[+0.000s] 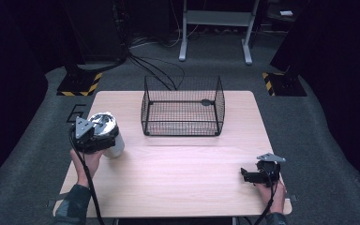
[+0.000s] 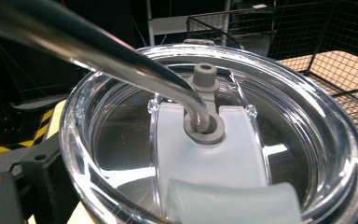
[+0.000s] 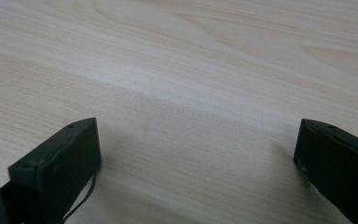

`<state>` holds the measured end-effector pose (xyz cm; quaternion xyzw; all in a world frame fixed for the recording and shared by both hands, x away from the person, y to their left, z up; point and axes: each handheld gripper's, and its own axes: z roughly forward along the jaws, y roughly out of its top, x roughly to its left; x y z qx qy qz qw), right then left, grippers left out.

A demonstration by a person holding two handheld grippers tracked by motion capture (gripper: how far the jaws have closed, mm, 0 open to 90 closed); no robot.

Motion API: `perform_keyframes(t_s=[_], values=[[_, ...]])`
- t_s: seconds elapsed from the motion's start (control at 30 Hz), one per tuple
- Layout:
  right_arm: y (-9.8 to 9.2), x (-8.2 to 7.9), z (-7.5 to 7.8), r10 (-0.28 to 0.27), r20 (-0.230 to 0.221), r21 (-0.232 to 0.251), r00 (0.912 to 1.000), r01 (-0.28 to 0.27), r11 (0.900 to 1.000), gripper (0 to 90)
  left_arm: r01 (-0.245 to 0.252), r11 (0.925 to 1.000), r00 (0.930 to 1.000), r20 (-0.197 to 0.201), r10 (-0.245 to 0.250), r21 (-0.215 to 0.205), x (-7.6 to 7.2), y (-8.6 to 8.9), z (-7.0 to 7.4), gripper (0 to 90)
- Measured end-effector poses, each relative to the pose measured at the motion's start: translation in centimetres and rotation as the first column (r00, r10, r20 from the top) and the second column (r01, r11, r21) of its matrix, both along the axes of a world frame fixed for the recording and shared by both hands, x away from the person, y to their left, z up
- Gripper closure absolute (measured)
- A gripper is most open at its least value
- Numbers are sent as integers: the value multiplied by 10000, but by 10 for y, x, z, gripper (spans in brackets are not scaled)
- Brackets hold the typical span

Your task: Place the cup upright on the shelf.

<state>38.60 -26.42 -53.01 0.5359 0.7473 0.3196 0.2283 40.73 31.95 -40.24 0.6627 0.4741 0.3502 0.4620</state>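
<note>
The left tongs (image 1: pixel 104 137) clasp the tumbler (image 1: pixel 108 131) at the surface's (image 1: pixel 178 173) left edge, ready to carry toward the basket (image 1: pixel 183 107); the right tongs (image 1: pixel 249 175) rest wide open, empty.

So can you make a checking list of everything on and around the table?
Surface: wooden table, mostly bare.
Job's things: tumbler with clear lid and metal straw, at the table's left edge; black wire basket at the back.
Clutter: nothing seen.
Grippers: left gripper around the tumbler; right gripper open, low over the wood.
Cables: black cables on the floor.
Surroundings: grey carpet, hazard-striped stand bases.
</note>
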Motion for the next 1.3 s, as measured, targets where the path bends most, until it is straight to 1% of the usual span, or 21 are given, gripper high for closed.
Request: perform_keyframes(t_s=[0.27,0.33,0.43,0.47,0.5,0.53,0.67,0.77,0.87,1.27,1.3], values=[[0,0,0,-2,1,1,10000,2,10000,1,397,9992,9992,75,-397,65,-1,-11,5,37],[0,0,0,-2,0,2,10000,2,10000,1,510,9987,9987,25,-510,97,-1,-13,7,37],[0,0,0,-2,2,3,10000,2,10000,1,613,9981,9981,76,-614,116,-1,-17,8,37],[0,0,0,-1,2,0,10000,1,10000,1,656,9978,9978,36,-657,130,-1,-18,8,37],[0,0,0,-1,1,1,10000,1,10000,1,696,9975,9975,93,-697,126,0,-19,9,37],[0,0,0,-1,0,1,10000,1,10000,1,756,9971,9971,15,-756,132,-1,-20,9,36],[0,0,0,-1,2,4,10000,1,10000,1,863,9961,9963,44,-864,181,0,-24,11,37],[0,0,0,-2,0,2,10000,2,10000,1,1027,9945,9946,111,-1029,178,0,-29,14,37],[0,0,0,-2,0,2,10000,2,10000,1,1179,9927,9930,75,-1181,260,0,-33,15,37],[0,0,0,0,2,2,10000,0,10000,1,1545,9874,9878,114,-1550,340,2,-46,20,37],[0,0,0,-2,2,5,10000,2,10000,1,1580,9867,9874,65,-1584,380,2,-47,21,37]])
